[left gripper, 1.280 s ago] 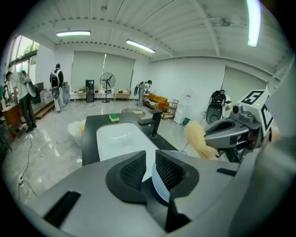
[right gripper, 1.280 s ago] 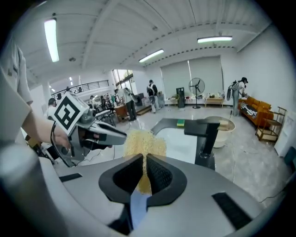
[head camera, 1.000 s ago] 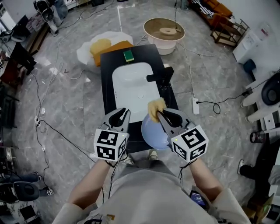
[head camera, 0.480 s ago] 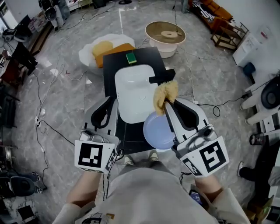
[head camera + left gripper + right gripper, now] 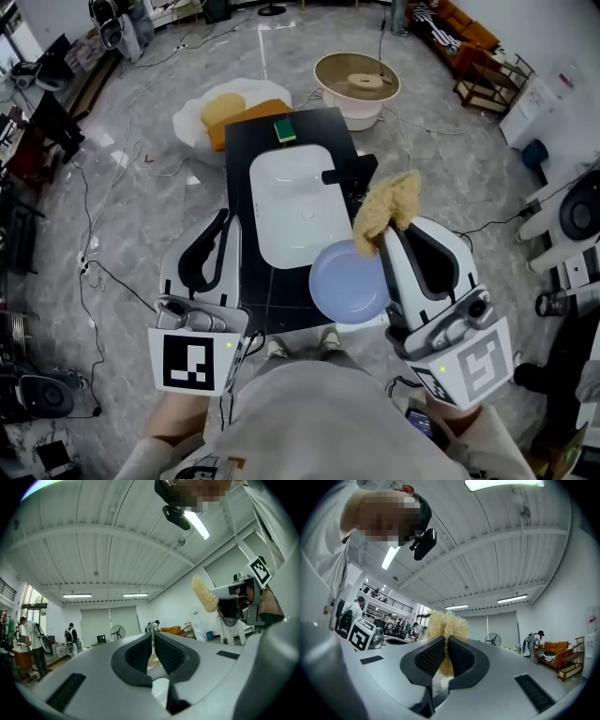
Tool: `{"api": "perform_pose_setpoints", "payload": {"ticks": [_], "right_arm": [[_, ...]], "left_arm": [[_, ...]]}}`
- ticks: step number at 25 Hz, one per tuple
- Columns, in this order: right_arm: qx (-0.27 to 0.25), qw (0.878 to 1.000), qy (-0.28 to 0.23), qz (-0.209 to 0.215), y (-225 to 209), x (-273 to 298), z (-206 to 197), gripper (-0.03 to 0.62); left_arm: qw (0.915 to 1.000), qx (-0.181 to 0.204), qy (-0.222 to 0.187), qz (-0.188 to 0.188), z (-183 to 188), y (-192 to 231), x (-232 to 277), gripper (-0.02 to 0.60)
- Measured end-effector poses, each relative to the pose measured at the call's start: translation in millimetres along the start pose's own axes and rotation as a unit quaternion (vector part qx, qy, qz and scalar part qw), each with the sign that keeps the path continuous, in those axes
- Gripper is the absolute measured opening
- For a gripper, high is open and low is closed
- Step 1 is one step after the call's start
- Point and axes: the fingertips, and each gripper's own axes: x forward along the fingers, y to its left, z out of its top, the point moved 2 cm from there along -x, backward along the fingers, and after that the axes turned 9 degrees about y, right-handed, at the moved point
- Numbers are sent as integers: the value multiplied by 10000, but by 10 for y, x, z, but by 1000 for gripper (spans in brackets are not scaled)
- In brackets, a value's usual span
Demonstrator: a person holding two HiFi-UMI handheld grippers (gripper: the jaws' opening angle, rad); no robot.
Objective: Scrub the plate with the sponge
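Pale blue plate (image 5: 349, 281) flat on the near right corner of the black counter (image 5: 258, 295), just beside the white sink basin (image 5: 286, 202). Shaggy yellow sponge (image 5: 386, 211) up in the air and apart from the plate, showing past its far right edge in the head view. Pinched at its lower end by the right gripper (image 5: 380, 242), both black pads pressed into the fibres and a tuft bulging out above the jaws. White body of that gripper across the plate's right rim in the head view. Left gripper (image 5: 225, 220) raised over the counter's left edge, jaws just closing and now almost touching, with nothing between them. Black tap (image 5: 349, 173) on the basin's right side. Small green pad (image 5: 284, 129) at the counter's far end. Further out, a round table (image 5: 356, 75), a yellow and orange heap on a white sheet (image 5: 230, 108), and cables trailing over the grey marble floor (image 5: 141, 216).
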Motion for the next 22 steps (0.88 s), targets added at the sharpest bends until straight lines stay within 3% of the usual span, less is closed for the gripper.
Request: {"api": "perform_pose_setpoints", "payload": {"ticks": [7,22], "right_arm": [[-87,9999,144,18,1,-32,-66,44],[-70,9995,321,13,-6,-27,-166,44]], "left_arm": [[9996,222,-99,135,27,54,-68,32],[9999,111,-11,3,24,-35,-23,31]]}}
